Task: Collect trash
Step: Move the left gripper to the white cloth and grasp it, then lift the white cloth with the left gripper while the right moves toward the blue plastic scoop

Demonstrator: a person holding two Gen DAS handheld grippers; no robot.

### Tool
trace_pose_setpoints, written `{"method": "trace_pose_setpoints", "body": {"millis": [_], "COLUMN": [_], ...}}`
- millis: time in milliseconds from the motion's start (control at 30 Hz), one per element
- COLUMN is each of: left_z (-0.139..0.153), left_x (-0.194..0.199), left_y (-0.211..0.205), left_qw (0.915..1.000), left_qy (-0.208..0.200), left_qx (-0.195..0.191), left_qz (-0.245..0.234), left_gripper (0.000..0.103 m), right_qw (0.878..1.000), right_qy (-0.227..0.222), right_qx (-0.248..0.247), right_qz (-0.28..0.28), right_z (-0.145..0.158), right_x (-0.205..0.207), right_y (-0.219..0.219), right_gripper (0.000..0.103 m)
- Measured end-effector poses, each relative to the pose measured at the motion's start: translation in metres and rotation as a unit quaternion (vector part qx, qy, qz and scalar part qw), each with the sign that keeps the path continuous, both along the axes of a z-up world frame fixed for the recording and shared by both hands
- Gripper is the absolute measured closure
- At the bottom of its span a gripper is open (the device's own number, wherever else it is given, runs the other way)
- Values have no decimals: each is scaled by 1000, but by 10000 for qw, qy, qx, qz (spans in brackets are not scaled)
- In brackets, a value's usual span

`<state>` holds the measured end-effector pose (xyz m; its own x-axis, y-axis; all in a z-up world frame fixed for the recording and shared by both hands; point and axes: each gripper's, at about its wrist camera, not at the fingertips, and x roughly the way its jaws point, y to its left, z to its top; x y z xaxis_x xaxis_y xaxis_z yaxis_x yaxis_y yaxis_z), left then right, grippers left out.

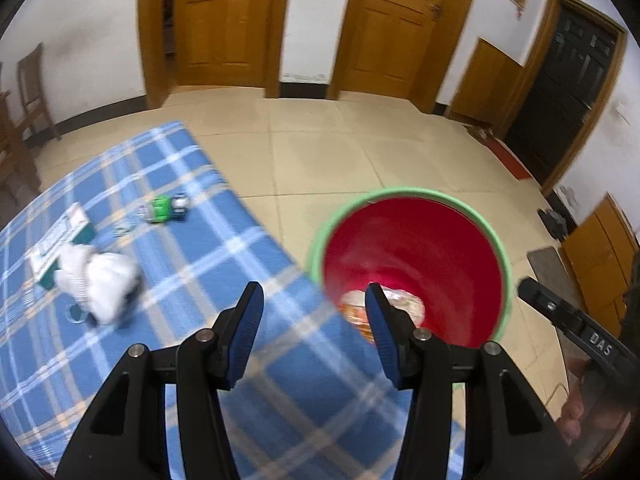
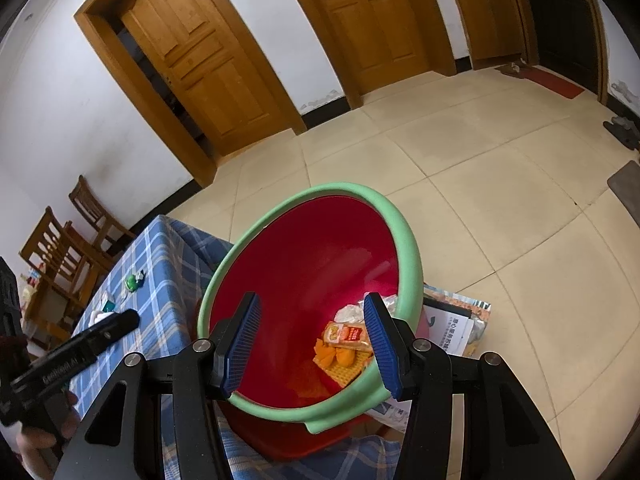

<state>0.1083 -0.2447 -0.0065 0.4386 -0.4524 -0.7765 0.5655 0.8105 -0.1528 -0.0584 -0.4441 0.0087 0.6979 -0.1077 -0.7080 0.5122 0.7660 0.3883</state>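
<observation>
Trash lies in two places: some already sits inside the red plastic bin with a pale green rim (image 2: 412, 240), and some rests on the blue-and-white plaid tablecloth (image 1: 192, 248) beside it. At the bottom of the bin, the right wrist view shows an orange snack packet (image 2: 346, 336) lying on a yellow waffle-patterned wrapper (image 2: 348, 368), with a crumpled whitish wrapper (image 2: 350, 312) just behind them. The bin stands on the beige tiled floor (image 2: 500, 184), close against the table's edge.

On the cloth, in the left wrist view, a crumpled white tissue wad (image 1: 100, 280) lies near a flat white-and-teal carton (image 1: 60, 240), touching or overlapping its near end. A small green-and-white bottle (image 1: 166, 208) lies on its side farther back, apart from both.

The left gripper (image 1: 314, 304) hovers over the table's corner with its blue-padded fingers spread wide and nothing between them. The right gripper (image 2: 312, 312) hangs above the bin's mouth, its fingers likewise apart and empty.

Papers and printed sheets (image 2: 452, 320) lie on the floor just beside the bin. Wooden doors (image 1: 224, 20) line the far wall, and wooden chairs (image 2: 60, 252) stand behind the table.
</observation>
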Motion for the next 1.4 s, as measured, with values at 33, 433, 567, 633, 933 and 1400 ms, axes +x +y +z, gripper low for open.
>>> {"method": "trace_pose_setpoints", "body": {"millis": [33,433,567,633,933,1400], "left_z": [-1,3,-4,-9,-29,11], "left_x": [3,52,67,74,85,59], "left_y": [5,68,81,85,104,127], "left_qw": [10000,9931,9894,9874,9867,9897], "left_qy": [-12,-253,-270,-267,-61,-255], "left_qx": [12,379,574,677,474,-508], "left_qz": [60,1076,1310,1404,1551,1316], "left_gripper": [50,50,50,50,68,80], "right_qw": [10000,9999,9999,9999,9997,9980], "right_qy": [6,65,85,98,153,166], "right_qx": [0,-2,-8,-18,-48,-200], "right_qz": [7,88,97,100,172,570], "right_z": [0,-2,-3,-3,-4,7], "right_x": [0,5,7,7,13,33], "right_y": [1,6,7,7,14,45], "right_gripper": [48,48,48,48,48,48]}}
